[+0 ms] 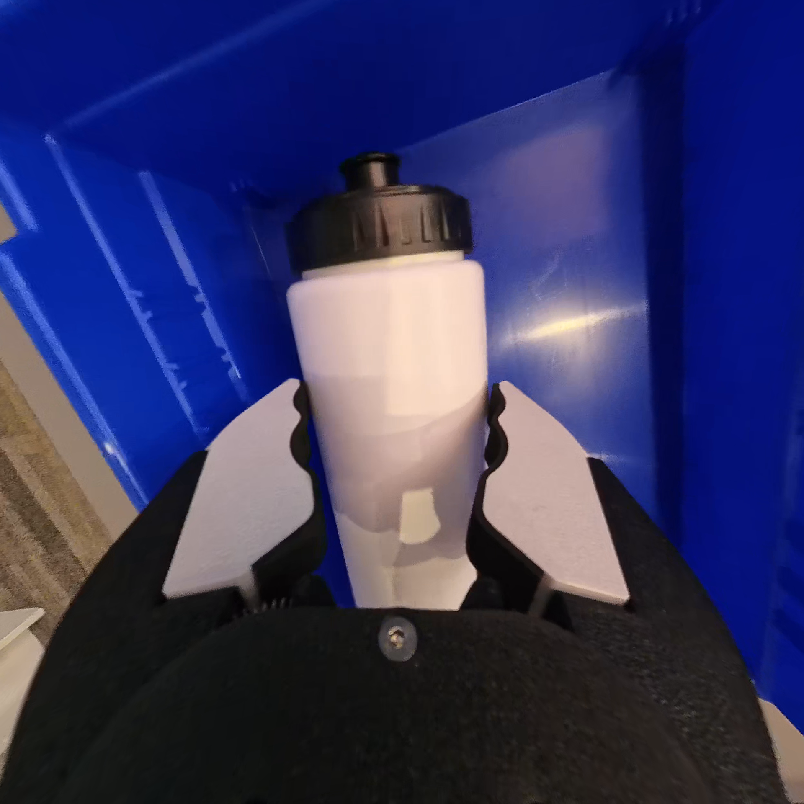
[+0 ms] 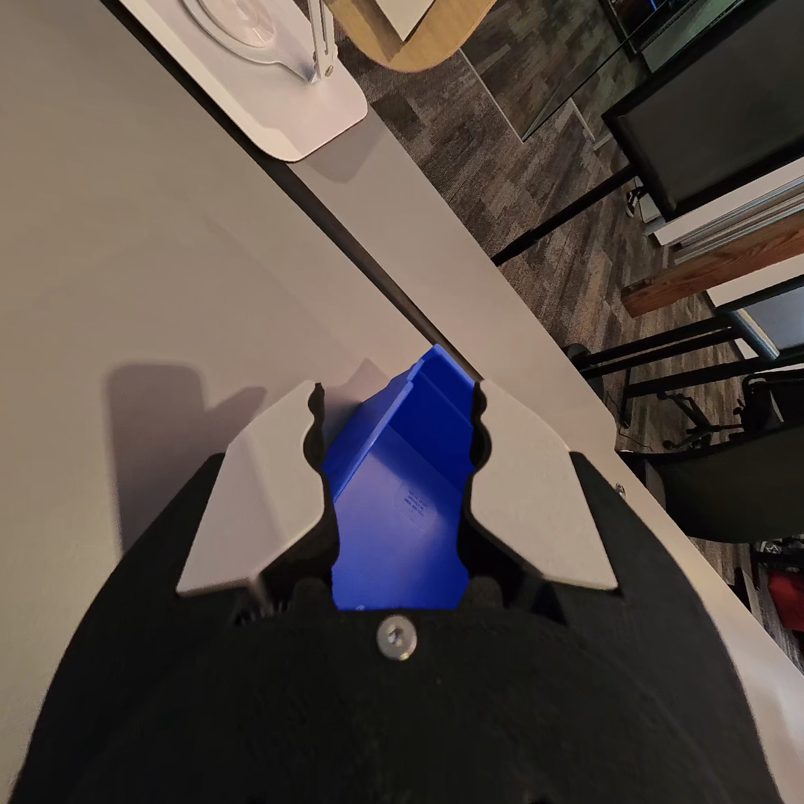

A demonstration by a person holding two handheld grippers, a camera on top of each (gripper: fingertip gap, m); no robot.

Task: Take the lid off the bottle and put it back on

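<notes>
In the left wrist view, my left gripper (image 1: 398, 439) is clamped on the white bottle (image 1: 387, 348), the wavy black pads pressed against both sides of its lower body at the centre of the frame. The bottle's long axis runs straight up the picture, in line with the fingers, so its base points back toward the camera and the black lid (image 1: 378, 228) sits at the far end, just above centre, with the drinking spout on top. The lid looks fully seated on the neck. Behind it, filling the upper and right parts of the frame, is the inside of a blue bin (image 1: 609, 261). The picture is slightly blurred.

In the right wrist view, my right gripper (image 2: 398, 430) is spread apart and holds nothing; between its fingers I see only the blue bin (image 2: 400, 500) resting on the pale table (image 2: 152, 261). A white stand base (image 2: 304, 108) sits at the top of the frame, well apart. Neither bottle nor lid shows here, so I cannot tell how far the free claw is from the lid.

My judgement: the lid is not yet off, and the free right claw must close across the ribbed rim, square to the bottle's axis.
</notes>
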